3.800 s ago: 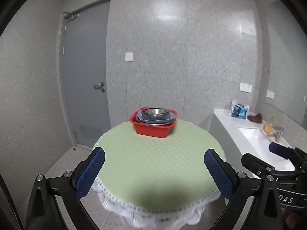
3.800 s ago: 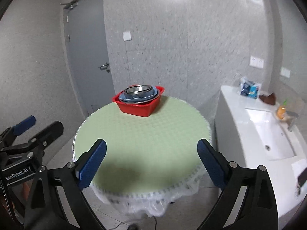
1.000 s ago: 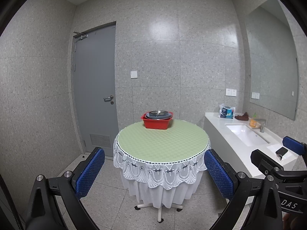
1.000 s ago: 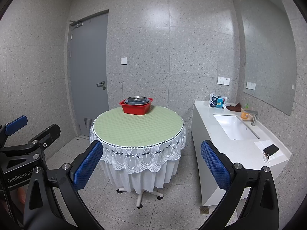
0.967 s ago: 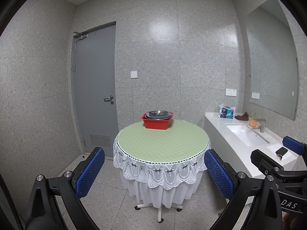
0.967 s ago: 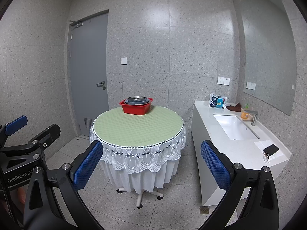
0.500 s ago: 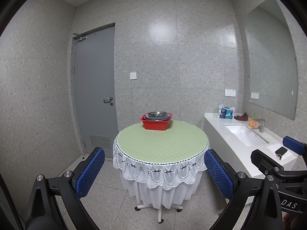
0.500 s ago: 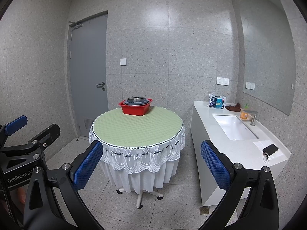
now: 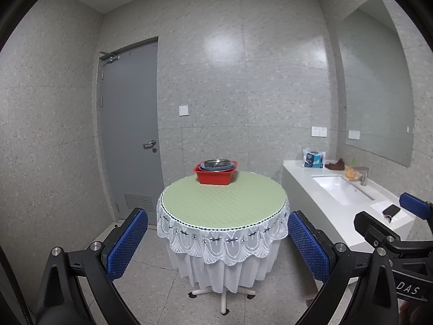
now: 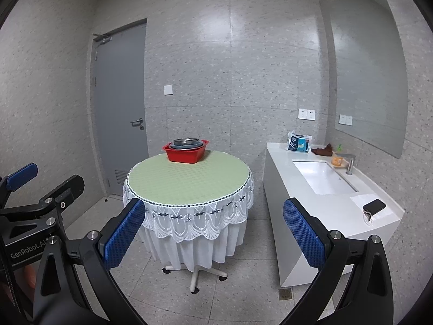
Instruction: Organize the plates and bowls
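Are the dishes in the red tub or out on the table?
In. The metal bowl and bluish plates sit stacked inside the red tub; nothing else lies on the green tablecloth.

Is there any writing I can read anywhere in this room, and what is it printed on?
"GenRobot.AI" (the last letters run into the rim), white letters on the black body of the left gripper, seen at the left edge of the right wrist view.
"DAS", the visible end of a cut-off word, on the black body of the right gripper, at the lower right of the left wrist view.
The blue packet on the counter carries print, too small to read.
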Demonstrator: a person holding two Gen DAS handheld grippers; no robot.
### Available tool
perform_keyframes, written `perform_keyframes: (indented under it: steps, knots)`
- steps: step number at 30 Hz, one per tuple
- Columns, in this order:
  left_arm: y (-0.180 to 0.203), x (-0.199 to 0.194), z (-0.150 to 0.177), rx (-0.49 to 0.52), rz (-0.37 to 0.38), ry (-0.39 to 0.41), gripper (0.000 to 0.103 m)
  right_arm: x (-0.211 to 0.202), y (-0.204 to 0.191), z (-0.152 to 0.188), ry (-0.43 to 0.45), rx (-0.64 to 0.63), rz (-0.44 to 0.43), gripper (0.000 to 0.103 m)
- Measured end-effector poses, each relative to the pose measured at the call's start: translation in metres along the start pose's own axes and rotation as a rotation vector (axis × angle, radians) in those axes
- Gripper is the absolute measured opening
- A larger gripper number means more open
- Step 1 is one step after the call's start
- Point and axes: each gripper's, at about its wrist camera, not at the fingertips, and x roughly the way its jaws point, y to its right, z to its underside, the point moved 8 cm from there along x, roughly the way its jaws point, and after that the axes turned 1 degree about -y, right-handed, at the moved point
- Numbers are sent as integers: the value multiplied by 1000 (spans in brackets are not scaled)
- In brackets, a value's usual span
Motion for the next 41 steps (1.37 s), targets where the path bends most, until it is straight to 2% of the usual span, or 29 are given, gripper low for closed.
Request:
perform_keyframes:
  steps: [22,35,41]
  knots:
    - [-5,-2,6,17,-7,23,102,-10,5,0,6,3,-16,103]
    - [-3,22,7,23,-5,1,102,13,12,-2,-25,12,-20,103]
    - [-2,46,3,25,-16,-20,102,36,13,-4,-46,15,-26,103]
